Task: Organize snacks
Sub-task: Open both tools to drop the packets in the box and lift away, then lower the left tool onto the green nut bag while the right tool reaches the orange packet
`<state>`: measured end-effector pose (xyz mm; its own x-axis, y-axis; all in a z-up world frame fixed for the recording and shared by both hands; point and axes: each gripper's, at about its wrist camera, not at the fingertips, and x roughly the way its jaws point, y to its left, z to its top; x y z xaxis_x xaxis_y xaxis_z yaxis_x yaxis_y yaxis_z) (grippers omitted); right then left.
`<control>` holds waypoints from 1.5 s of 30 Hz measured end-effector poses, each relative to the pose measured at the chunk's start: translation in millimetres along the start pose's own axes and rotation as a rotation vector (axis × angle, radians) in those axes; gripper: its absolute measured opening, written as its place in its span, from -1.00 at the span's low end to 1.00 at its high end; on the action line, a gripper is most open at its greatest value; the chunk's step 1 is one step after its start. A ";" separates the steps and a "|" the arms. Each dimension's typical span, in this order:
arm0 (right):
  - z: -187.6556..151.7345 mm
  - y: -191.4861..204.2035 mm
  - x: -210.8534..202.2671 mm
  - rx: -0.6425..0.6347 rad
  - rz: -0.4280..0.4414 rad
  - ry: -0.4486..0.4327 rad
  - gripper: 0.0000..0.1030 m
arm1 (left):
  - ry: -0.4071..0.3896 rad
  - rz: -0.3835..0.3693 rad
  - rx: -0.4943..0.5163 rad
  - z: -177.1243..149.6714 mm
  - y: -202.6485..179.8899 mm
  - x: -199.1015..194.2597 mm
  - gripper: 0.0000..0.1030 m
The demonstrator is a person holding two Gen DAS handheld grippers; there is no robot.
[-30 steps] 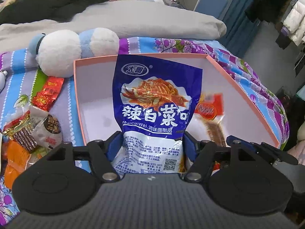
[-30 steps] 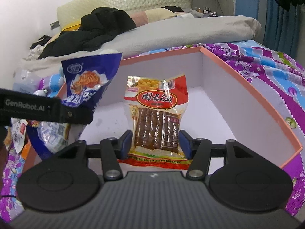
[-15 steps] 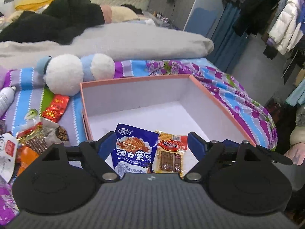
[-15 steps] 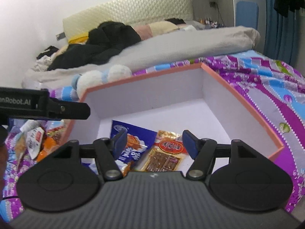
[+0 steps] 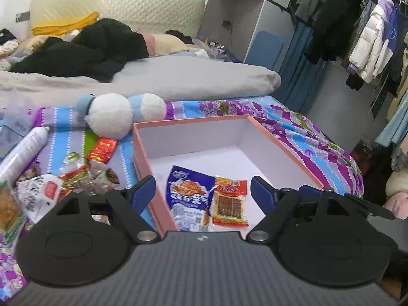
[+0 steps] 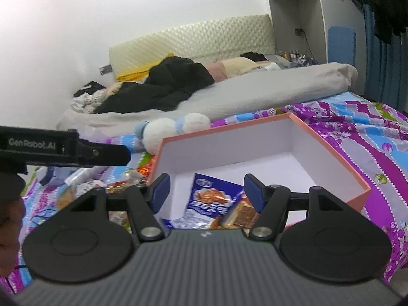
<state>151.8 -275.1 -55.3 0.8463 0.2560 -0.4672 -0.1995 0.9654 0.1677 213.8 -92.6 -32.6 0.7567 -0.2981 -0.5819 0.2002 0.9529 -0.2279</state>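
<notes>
A pink box with a white inside (image 5: 193, 123) (image 6: 331, 150) sits on the patterned bedspread. A blue snack packet (image 5: 190, 199) (image 6: 211, 199) and a red packet of brown sticks (image 5: 229, 202) (image 6: 242, 213) lie flat side by side at the box's near end. My left gripper (image 5: 202, 186) is open and empty, raised above and behind the box's near edge. My right gripper (image 6: 206, 188) is open and empty, also held above the near edge. Several loose snack packets (image 5: 76, 178) lie on the bedspread left of the box.
A white and blue plush toy (image 5: 119, 113) lies behind the box's left corner. A white spray bottle (image 5: 23, 150) lies at the far left. A grey duvet (image 5: 178, 79) and dark clothes cover the bed behind. Hanging clothes (image 5: 369, 38) are at the right.
One second ago each gripper held a packet over the box. Both opened, leaving the blue and red packets in the box, and both have pulled back and up.
</notes>
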 end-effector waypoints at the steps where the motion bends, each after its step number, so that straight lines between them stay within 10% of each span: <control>1: -2.1 3.3 -4.1 -0.001 0.008 -0.003 0.28 | -0.004 0.010 0.001 -2.6 1.5 -6.2 0.65; 20: -63.6 54.7 -47.5 -0.010 0.113 0.061 0.28 | 0.015 0.104 -0.045 -78.6 35.3 -71.7 0.65; 45: -86.5 100.0 -32.2 -0.126 0.166 0.106 0.28 | 0.021 0.205 -0.148 -101.7 101.3 -94.5 0.66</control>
<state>61.8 -182.5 -98.6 0.7415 0.4095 -0.5315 -0.3976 0.9063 0.1436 99.3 26.4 -80.0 0.7585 -0.1018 -0.6436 -0.0506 0.9755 -0.2139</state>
